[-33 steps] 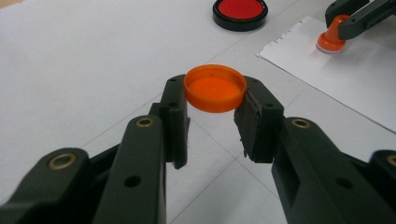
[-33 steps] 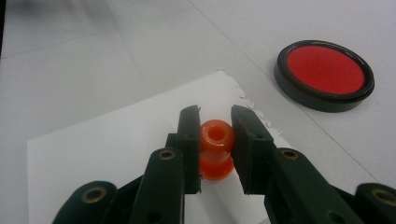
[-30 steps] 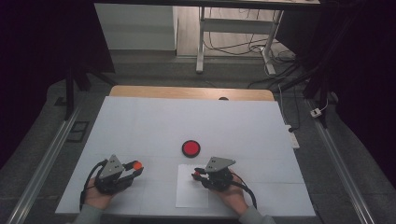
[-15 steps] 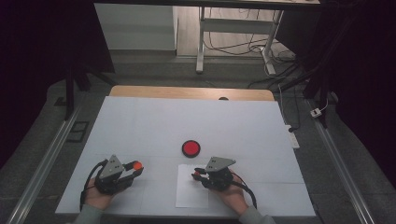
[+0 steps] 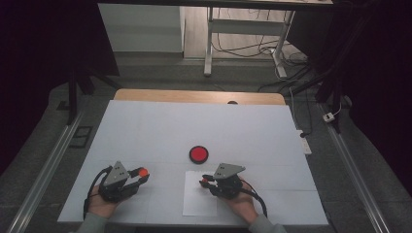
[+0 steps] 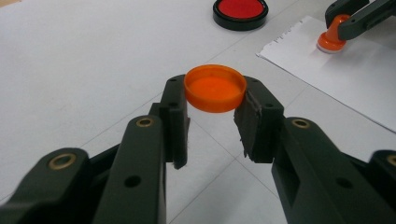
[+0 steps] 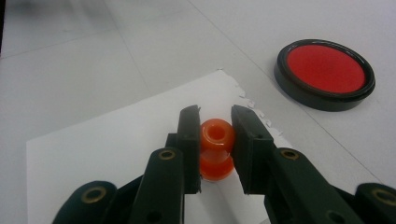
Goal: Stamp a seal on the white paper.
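My left gripper [image 6: 212,100] is shut on a round orange cap [image 6: 215,87], held level just above the white table [image 5: 194,126]; in the high view this gripper [image 5: 140,174] is at the front left. My right gripper [image 7: 215,116] is shut on an orange stamp [image 7: 216,149] that stands upright with its base down on a white sheet of paper [image 7: 112,140]. From above, the right gripper [image 5: 204,182] is over the top edge of the paper [image 5: 199,204]. A round red ink pad [image 5: 198,154] in a black case lies open just beyond both grippers, lid off.
The paper has a torn, jagged edge toward the ink pad [image 7: 325,70]. A wooden strip [image 5: 199,96] borders the table's far edge. Metal rails [image 5: 46,167] run along the floor on both sides, with cables and a desk frame [image 5: 243,39] behind.
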Available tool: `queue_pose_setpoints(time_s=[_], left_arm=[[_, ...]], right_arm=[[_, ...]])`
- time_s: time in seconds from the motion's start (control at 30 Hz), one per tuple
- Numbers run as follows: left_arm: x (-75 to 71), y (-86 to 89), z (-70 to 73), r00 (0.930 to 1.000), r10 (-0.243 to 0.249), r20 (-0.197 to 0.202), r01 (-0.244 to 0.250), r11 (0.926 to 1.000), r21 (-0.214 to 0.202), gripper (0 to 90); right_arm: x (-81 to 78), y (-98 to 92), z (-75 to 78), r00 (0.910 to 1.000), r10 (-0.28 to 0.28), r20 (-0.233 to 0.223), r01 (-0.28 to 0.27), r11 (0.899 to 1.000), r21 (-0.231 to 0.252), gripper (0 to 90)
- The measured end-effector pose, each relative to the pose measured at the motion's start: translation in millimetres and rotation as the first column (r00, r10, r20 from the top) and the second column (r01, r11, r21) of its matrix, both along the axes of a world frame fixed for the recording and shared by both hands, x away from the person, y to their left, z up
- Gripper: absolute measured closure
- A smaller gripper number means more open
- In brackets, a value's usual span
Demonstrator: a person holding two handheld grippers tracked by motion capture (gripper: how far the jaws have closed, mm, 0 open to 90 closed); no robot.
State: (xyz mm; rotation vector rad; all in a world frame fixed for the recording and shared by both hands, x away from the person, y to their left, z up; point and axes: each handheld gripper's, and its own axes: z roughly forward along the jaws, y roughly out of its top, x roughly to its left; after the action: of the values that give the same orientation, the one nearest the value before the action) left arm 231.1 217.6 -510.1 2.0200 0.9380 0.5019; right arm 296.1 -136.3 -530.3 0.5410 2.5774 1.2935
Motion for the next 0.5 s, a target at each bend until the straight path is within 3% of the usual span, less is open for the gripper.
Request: queue_pose_setpoints(time_s=[0.33, 0.4, 0.5], left_arm=[[0.2, 0.6, 0.3, 1.0, 0.004, 0.003, -0.004, 1.0, -0.001, 65.3], [0.2, 1.4, 0.6, 1.0, 0.005, 0.005, -0.005, 1.0, -0.003, 65.4], [0.4, 2.5, 0.3, 1.0, 0.007, 0.001, -0.007, 1.0, -0.005, 65.4]], right_arm=[[1.6, -0.1, 1.3, 1.0, 0.005, -0.005, -0.005, 1.0, 0.004, 73.3], [2.1, -2.8, 3.1, 1.0, -0.004, -0.007, 0.004, 0.999, 0.046, 73.3], [6.2, -11.0, 11.2, 0.9991, -0.019, -0.038, 0.024, 0.989, 0.144, 73.3]])
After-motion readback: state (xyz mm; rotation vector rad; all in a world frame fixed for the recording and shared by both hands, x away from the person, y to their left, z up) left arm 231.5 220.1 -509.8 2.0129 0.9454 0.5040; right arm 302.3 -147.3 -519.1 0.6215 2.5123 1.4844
